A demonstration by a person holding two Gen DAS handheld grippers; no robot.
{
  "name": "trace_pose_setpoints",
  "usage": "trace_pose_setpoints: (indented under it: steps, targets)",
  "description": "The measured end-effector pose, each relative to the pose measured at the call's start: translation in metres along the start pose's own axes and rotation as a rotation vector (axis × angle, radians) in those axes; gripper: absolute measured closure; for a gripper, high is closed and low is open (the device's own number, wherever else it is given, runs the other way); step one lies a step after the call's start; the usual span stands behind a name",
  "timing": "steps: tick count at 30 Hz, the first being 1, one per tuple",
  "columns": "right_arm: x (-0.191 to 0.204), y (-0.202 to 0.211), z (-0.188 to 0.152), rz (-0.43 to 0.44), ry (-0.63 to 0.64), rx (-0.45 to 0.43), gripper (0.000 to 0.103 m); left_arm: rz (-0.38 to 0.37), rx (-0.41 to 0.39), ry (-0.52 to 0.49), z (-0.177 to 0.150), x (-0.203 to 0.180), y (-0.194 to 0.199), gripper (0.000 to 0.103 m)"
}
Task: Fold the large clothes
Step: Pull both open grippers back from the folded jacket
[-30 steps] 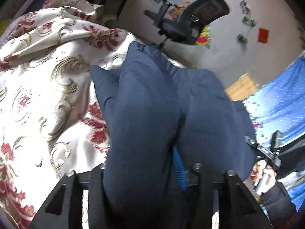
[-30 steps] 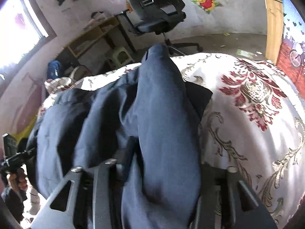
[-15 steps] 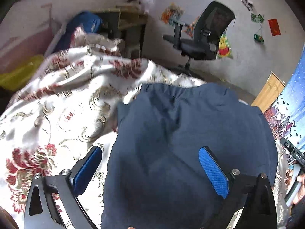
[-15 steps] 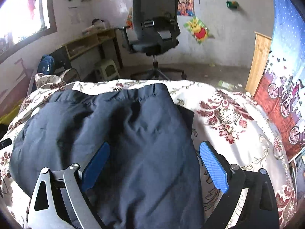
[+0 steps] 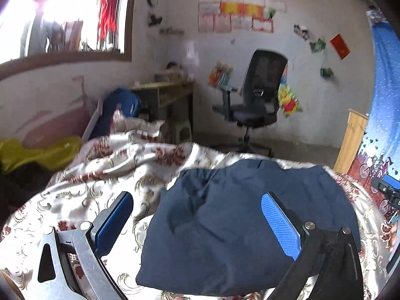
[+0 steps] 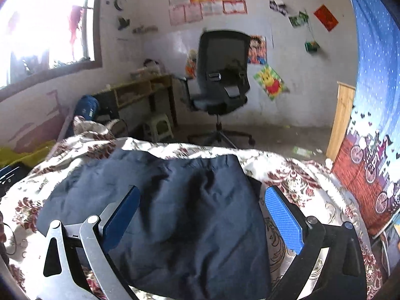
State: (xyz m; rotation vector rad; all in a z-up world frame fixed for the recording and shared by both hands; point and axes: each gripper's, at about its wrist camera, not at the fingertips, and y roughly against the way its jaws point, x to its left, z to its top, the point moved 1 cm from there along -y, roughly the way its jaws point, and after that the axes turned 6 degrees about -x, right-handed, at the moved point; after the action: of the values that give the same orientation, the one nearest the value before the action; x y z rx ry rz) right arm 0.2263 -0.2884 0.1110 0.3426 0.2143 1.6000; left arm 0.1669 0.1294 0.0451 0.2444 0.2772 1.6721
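Observation:
A dark navy garment [image 5: 225,225] lies folded in a broad, flat bundle on the floral bed cover [image 5: 87,200]. My left gripper [image 5: 196,197] hovers above the garment's left edge, open wide, and nothing sits between its blue pads [image 5: 280,225]. In the right wrist view the same garment [image 6: 175,200] spreads under my right gripper [image 6: 203,190]. Its jaws are still opening, and they stand clear above the cloth with nothing held. The right edge of the garment ends near the right pad [image 6: 282,220].
A black office chair [image 6: 220,80] stands beyond the bed's far edge, beside a wooden desk [image 5: 170,92] and a small stool [image 6: 160,127]. A wooden board [image 5: 352,140] and a blue printed hanging [image 6: 370,150] line the right side. Yellow-green cloth [image 5: 37,152] lies at the left.
Both grippers let go of the navy garment, opened wide and rose away from it. The garment dropped from a held-up fold into a flat bundle on the bed.

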Motion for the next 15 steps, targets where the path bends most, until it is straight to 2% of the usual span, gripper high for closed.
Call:
trace_pose_setpoints:
  steps: [4,9,15]
  targets:
    - [0.010,0.024,0.004,0.009,0.003,-0.033,0.004,-0.018,-0.047,-0.024,0.002,-0.014,0.027,0.000]
    - [0.017,0.055,0.009,-0.001,-0.005,-0.062,0.004,-0.027,-0.058,-0.049,-0.001,-0.027,0.050,0.000]
    - [0.025,0.097,0.015,-0.012,0.033,-0.113,0.004,-0.040,-0.083,0.005,-0.001,-0.029,0.079,0.000]
